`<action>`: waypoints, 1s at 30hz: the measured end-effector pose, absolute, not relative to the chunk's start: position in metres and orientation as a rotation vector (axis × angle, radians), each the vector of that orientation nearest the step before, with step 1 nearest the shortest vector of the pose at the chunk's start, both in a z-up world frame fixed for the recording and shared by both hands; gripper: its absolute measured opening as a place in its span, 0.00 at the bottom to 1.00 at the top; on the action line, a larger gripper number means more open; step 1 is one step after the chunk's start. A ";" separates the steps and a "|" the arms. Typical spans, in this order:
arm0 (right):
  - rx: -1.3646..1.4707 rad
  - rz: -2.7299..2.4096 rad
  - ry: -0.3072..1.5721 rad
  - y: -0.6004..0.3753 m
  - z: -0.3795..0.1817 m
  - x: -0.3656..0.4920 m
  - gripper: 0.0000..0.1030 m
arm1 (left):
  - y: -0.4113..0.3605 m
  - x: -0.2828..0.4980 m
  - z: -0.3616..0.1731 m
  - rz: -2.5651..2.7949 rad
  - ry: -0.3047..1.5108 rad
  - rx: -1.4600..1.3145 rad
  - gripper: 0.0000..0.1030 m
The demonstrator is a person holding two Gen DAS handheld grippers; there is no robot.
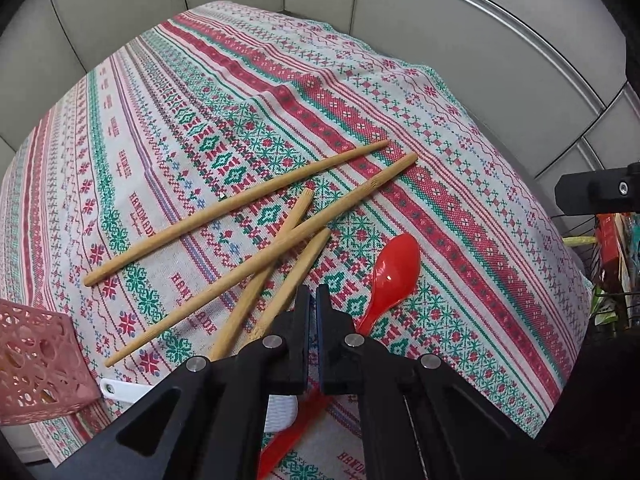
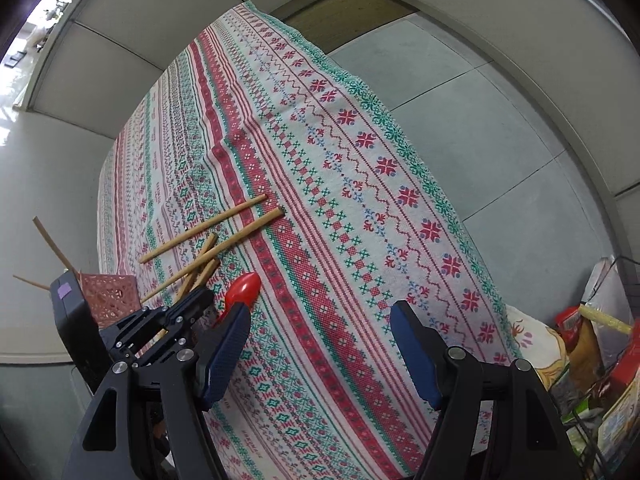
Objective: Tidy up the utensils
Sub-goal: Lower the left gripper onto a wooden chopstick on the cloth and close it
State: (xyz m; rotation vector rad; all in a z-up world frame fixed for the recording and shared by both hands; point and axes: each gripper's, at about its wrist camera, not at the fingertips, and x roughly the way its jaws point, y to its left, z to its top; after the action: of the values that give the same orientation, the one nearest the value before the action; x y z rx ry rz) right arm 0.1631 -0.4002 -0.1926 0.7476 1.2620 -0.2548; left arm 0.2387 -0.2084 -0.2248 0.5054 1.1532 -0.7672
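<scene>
Several wooden chopsticks (image 1: 248, 208) lie crossed on the patterned tablecloth (image 1: 460, 200). Just right of them rests a red plastic spoon (image 1: 394, 276). My left gripper (image 1: 313, 294) hovers over the near ends of the chopsticks, jaws nearly together with nothing visible between them. A pink perforated holder (image 1: 36, 360) stands at the table's left edge; in the right wrist view the holder (image 2: 108, 296) has thin sticks (image 2: 52, 244) poking out. My right gripper (image 2: 320, 320) stands open above bare cloth, to the right of the spoon (image 2: 242, 286) and the left gripper (image 2: 196, 300).
A white utensil (image 1: 120, 390) and a red handle (image 1: 288, 440) lie partly hidden under my left gripper. A wire rack with packets (image 2: 600, 360) stands on the floor off the table's right side. Grey floor tiles (image 2: 460, 80) surround the table.
</scene>
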 end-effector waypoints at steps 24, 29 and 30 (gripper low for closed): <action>0.638 -0.180 1.300 -0.372 -0.194 0.185 0.72 | -0.183 0.260 -0.218 -0.612 1.175 0.417 0.32; 0.573 -0.179 1.274 -0.365 -0.179 0.180 0.72 | -0.182 0.264 -0.226 -0.615 1.203 0.402 0.31; 0.576 -0.191 1.272 -0.365 -0.180 0.178 0.72 | -0.182 0.264 -0.226 -0.615 1.193 0.393 0.31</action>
State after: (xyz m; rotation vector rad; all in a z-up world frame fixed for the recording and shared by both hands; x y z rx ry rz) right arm 0.1784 -0.3649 -0.1795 0.5756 1.2720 -0.1914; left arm 0.2637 -0.1822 -0.2256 0.3930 1.1931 -0.6150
